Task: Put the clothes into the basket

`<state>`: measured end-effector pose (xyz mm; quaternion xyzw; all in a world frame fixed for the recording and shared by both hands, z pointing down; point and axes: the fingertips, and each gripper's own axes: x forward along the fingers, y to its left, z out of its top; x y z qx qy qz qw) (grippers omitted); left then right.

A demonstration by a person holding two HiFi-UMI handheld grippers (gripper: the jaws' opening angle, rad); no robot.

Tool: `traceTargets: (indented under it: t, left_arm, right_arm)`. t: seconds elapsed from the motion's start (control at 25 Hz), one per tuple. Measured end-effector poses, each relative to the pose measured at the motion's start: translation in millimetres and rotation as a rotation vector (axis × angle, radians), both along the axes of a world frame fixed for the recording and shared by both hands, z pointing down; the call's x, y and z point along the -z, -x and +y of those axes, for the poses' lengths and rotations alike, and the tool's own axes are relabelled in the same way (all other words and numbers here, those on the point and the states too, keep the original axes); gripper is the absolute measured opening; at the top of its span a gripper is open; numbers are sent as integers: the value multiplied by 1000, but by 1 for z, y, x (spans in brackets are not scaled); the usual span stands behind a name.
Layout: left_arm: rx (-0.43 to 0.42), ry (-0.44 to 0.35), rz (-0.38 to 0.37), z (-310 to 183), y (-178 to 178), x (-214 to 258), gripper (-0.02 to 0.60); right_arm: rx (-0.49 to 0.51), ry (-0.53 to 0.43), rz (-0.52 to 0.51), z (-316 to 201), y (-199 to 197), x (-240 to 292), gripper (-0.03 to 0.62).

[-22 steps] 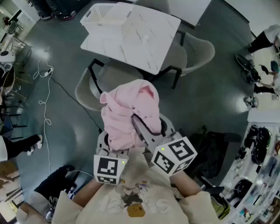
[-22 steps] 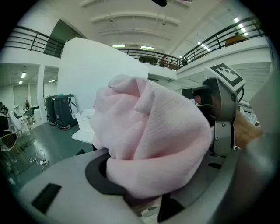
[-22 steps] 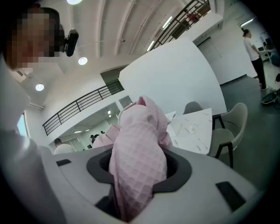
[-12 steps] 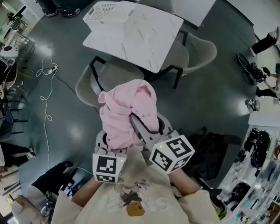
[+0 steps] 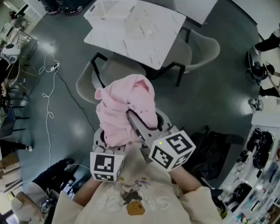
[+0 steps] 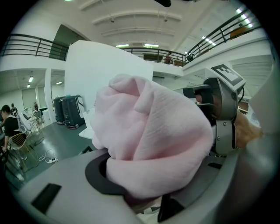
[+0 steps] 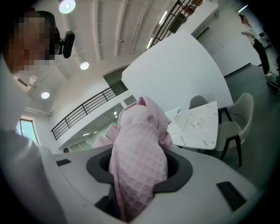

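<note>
Clothes (image 5: 126, 108), a single pink bundle, are held in the air in front of the person, well above the floor and short of the table (image 5: 144, 37). The left gripper (image 5: 105, 144) is closed part-way on the thick bulk of the bundle, which fills the space between its jaws and spills over them. The right gripper (image 5: 142, 127) is likewise closed on a waffle-textured fold that hangs down through its jaws. Both grips look secure, and the bundle rises upright from the two grippers. The basket (image 5: 109, 8) stands on the far left corner of the table, well apart from the load. It lies ahead and slightly left of the grippers, so the left gripper is the nearer one. A chair (image 5: 94, 78) stands between the person and the table's near edge. The basket is cut off by the frame edge, so its contents cannot be confirmed. Judgement: the carry is under way, and delivery calls for a forward reach over the chair and table before release.
</note>
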<state>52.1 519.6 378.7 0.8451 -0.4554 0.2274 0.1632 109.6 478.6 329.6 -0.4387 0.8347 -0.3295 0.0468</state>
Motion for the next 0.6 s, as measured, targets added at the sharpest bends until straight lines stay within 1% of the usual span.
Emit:
traceTargets:
  t: [0.12, 0.24, 0.6]
  left_arm:
    - [6, 10, -3, -5, 3, -2, 199]
    - [4, 14, 3, -21, 10, 0, 199]
    - [-27, 30, 10, -104, 46, 0, 199]
  right_arm:
    - [-2, 8, -4, -6, 2, -2, 193]
    - [-8, 13, -2, -21, 9, -1, 193]
    - [-32, 28, 12, -103, 44, -1, 196]
